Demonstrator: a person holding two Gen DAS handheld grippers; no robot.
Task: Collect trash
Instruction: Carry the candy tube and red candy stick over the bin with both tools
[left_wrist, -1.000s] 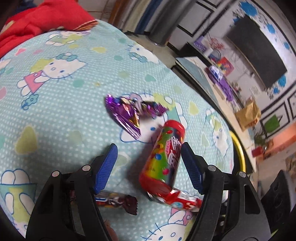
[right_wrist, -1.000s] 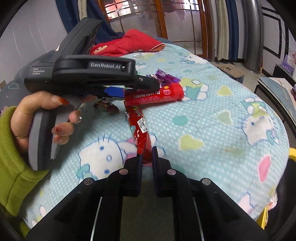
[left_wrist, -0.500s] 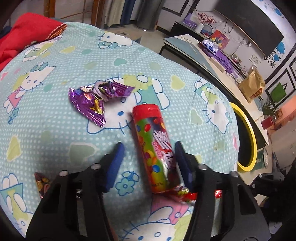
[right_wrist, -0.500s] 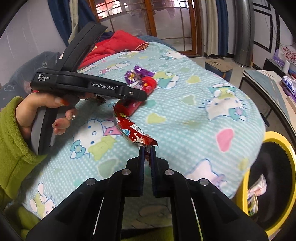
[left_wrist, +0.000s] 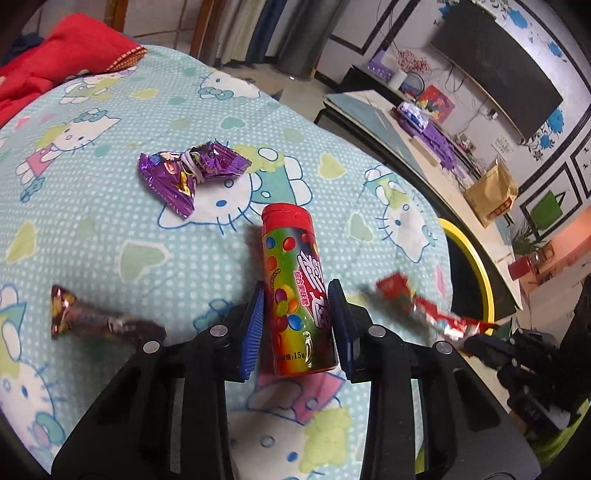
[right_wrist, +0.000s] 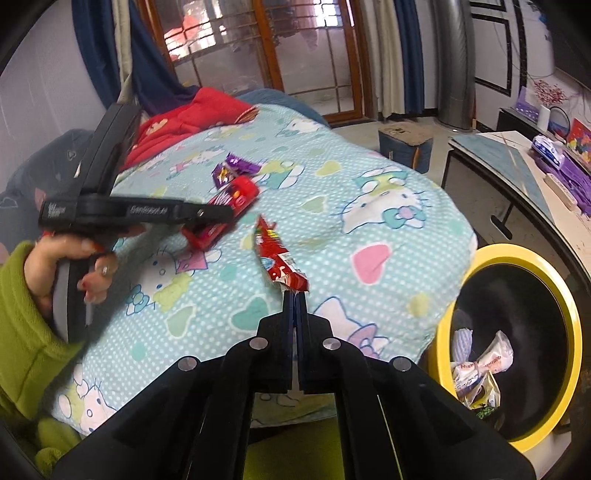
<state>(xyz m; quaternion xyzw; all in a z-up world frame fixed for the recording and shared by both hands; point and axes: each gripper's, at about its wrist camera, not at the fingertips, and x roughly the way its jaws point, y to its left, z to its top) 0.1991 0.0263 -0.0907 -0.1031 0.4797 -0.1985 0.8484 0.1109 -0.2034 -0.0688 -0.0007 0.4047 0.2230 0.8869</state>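
Right wrist: cartoon-cat bedspread (right_wrist: 332, 192), yellow-rimmed bin (right_wrist: 569, 306) beside bed.

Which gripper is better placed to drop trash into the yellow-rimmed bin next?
Right. The right gripper already pinches the red wrapper beside the bin; the left gripper is closing on the candy tube.

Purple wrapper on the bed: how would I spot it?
Look at the blue cartoon-cat bedspread. Beyond the red-capped candy tube lies the purple wrapper, crumpled flat foil pinched in the middle like a bow. The brown wrapper nearby is darker and narrower.
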